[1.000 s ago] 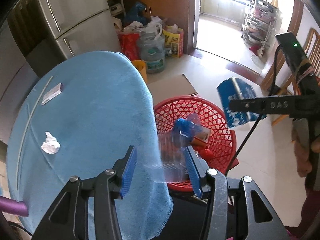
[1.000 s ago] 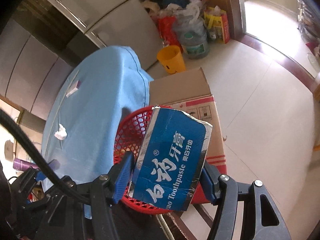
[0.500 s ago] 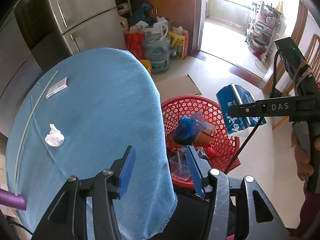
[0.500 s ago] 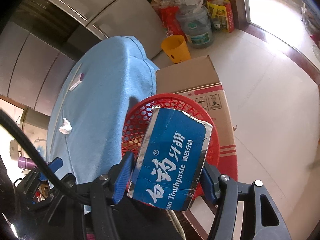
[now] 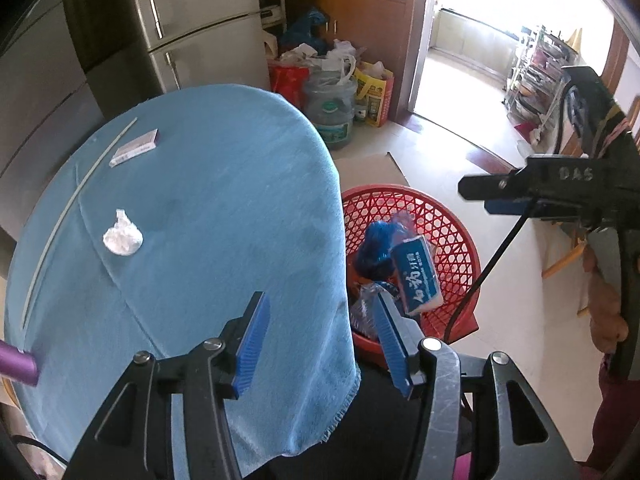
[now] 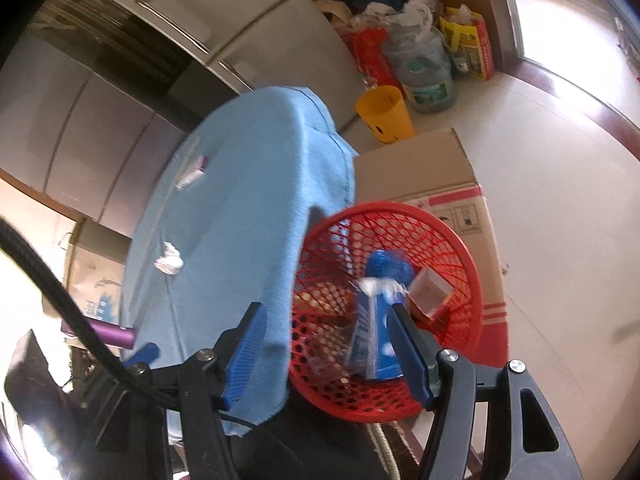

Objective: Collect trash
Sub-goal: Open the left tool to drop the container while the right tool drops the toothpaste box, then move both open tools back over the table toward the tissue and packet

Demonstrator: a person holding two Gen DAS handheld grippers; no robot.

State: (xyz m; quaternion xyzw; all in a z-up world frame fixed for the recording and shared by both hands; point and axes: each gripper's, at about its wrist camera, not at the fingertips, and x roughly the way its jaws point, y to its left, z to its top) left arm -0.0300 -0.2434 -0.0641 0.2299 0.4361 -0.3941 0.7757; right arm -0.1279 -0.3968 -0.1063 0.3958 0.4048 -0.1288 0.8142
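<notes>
toothpaste box [image 5: 416, 276] | lying in red basket [image 5: 460, 236]; below right tool [image 6: 328, 348] | both tools agape, empty; left tool [image 5: 320, 340] over tablecloth [image 5: 200, 220]

tablecloth [image 5: 224, 216]: blue cloth, matt, frayed hem | basket [image 5: 452, 240]: red plastic lattice, glossy | toothpaste box [image 5: 416, 276]: printed card, slight sheen | wad [image 5: 122, 236]: crumpled white paper | fridge [image 5: 200, 28]: brushed metal | carton [image 6: 424, 168]: brown cardboard, matt | left gripper [image 5: 320, 340]: black matt frame, ribbed blue pads | floor [image 5: 460, 156]: glossy tile
</notes>
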